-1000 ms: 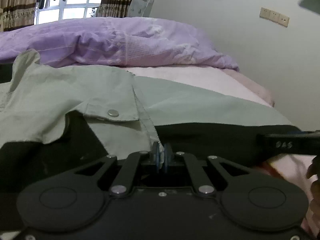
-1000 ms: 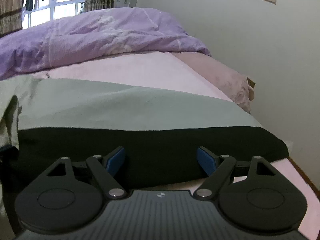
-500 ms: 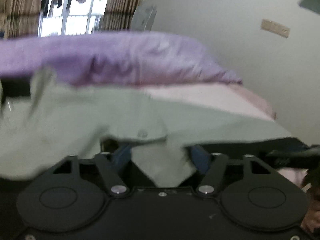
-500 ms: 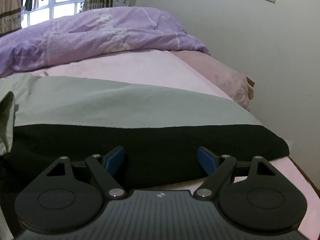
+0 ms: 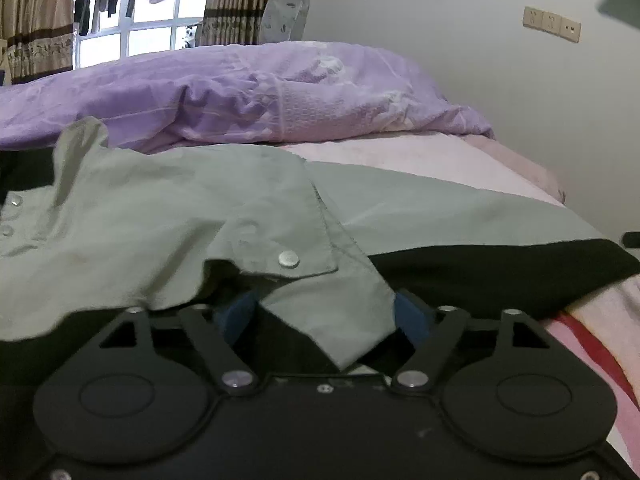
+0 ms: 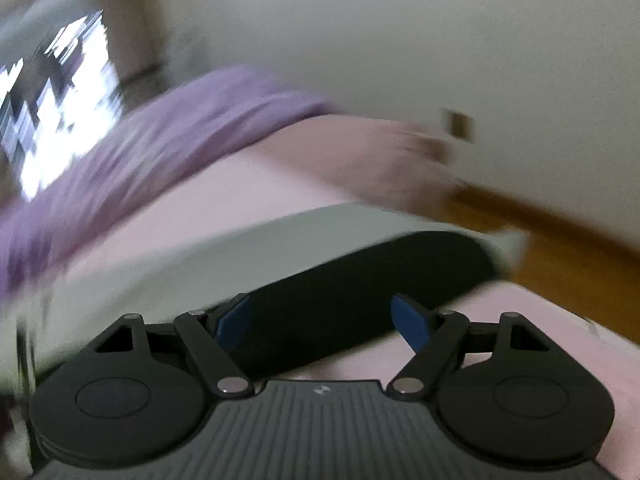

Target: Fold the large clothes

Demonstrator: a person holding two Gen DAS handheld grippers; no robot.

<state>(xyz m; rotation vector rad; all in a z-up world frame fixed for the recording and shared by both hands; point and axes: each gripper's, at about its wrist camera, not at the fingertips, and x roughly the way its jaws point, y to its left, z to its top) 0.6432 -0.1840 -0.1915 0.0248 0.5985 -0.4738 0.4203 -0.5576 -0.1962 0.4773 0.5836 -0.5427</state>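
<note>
A large grey-green jacket [image 5: 160, 216] with a black hem band [image 5: 500, 276] lies spread across the bed. Its front flap, with a metal snap [image 5: 289, 259], is folded over. My left gripper [image 5: 324, 312] sits low at the near edge with its jaws opening. The flap's pointed corner [image 5: 340, 328] lies loose between the blue pads [image 5: 412, 316], which do not press it. In the blurred, tilted right wrist view, my right gripper [image 6: 322, 316] stands open over the black band [image 6: 360, 280] near the jacket's [image 6: 240, 248] right end, with nothing between its fingers.
A crumpled purple duvet [image 5: 260, 92] is piled behind the jacket on the pink sheet [image 5: 420, 156]. A white wall runs along the right. Past the bed's right edge there is wooden floor [image 6: 560, 248]. A curtained window [image 5: 132, 16] is at the far left.
The left jaws went from shut on the flap's edge to wide apart, and the flap corner now lies loose between them. The right gripper swung right along the hem and rolled.
</note>
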